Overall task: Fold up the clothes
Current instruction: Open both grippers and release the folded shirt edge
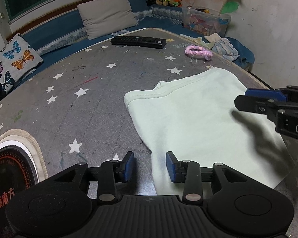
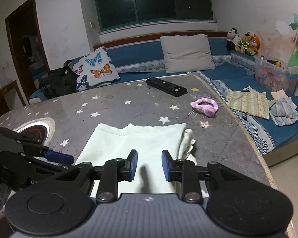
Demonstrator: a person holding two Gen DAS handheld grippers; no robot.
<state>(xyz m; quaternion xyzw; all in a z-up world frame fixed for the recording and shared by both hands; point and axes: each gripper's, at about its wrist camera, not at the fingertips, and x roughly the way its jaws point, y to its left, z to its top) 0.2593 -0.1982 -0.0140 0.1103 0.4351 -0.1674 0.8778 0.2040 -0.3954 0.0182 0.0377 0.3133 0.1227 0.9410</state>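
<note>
A grey worktop point(image 1: 93, 107) printed with white stars fills most of both views and is bordered on its far sides by a blue cushioned bench point(image 2: 234, 75). A pale green garment point(image 1: 198, 123), folded into a rough rectangle, is laid flat on the near part of the worktop, its stitched hem turned toward the far side. A grey pillow point(image 2: 186, 53) and a butterfly-print pillow point(image 2: 95, 69) are propped on the bench, and small folded cloths point(image 2: 248, 101) are spread on its right section.

The left gripper point(image 1: 150, 166) is held at the garment's near left edge with its jaws apart; only bare worktop and the cloth's edge are seen between the blue pads, which press on nothing. The right gripper point(image 2: 149, 165) is held over the garment's near right part, its jaws likewise apart with nothing clamped.

A black remote control point(image 1: 138, 42) and a pink fuzzy band point(image 1: 198, 52) are lying further back on the worktop, well apart from the garment.
</note>
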